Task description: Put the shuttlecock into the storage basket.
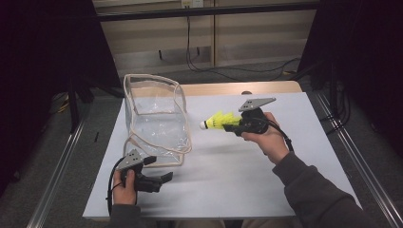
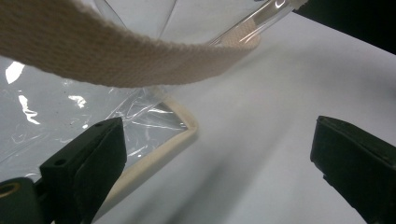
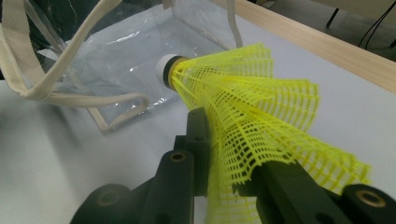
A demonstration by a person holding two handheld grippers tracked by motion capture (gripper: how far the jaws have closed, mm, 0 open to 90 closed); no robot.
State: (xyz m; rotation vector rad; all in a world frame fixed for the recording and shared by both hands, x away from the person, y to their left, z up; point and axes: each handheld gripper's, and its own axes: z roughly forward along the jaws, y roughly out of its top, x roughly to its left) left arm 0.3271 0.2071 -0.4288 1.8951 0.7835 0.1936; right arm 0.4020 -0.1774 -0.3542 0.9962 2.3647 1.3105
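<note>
The right gripper (image 3: 224, 172) pinches the yellow shuttlecock (image 3: 243, 116) by its soft mesh skirt, cork pointing away toward the bag (image 1: 154, 118). It looks very light and easily crushed. The left gripper (image 2: 219, 163) stands spread beside the bag.

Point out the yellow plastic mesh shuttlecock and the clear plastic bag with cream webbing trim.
yellow plastic mesh shuttlecock (image 3: 261, 107), right gripper view, on its skirt.
clear plastic bag with cream webbing trim (image 1: 157, 118), high view, on its side wall.

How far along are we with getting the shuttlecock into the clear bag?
Done: the right claw has gripped the yellow shuttlecock by its skirt, off the table. In hand: holding it beside the clear bag. Left: getting it inside; the left claw waits open near the bag's base.
</note>
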